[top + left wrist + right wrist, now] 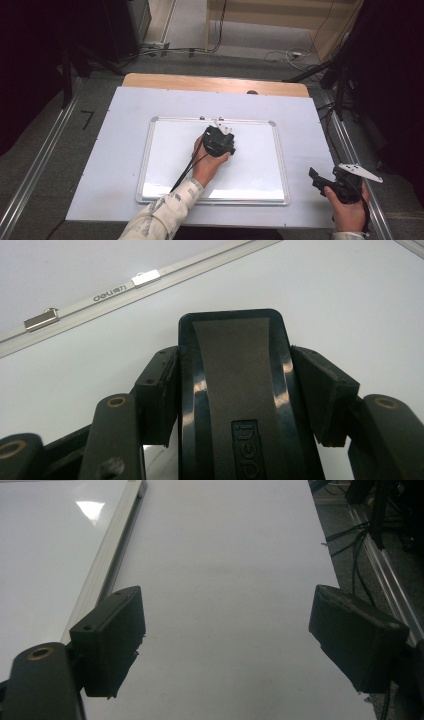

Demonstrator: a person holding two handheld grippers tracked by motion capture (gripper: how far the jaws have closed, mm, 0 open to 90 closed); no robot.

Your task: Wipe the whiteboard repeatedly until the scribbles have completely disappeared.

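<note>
A white whiteboard [250,165] with a silver frame lies flat in the middle of the table. My left gripper [218,141] is over its upper middle, pointing down at the surface. In the left gripper view its pads press both sides of a black eraser [235,390] with a grey felt face, which rests against the whiteboard [350,300] near the frame's top rail [125,287]. My right gripper [315,176] sits off the board's lower right corner. Its jaws stand wide apart with nothing between them [227,630], over the pale sheet [225,555] beside the board's edge [112,555].
A pale sheet [115,150] covers the table; a wooden strip [210,82] shows at its far edge. Metal rails [35,170] run along both sides on the floor. Cables [295,55] and dark stands lie beyond the table and at the right [365,535].
</note>
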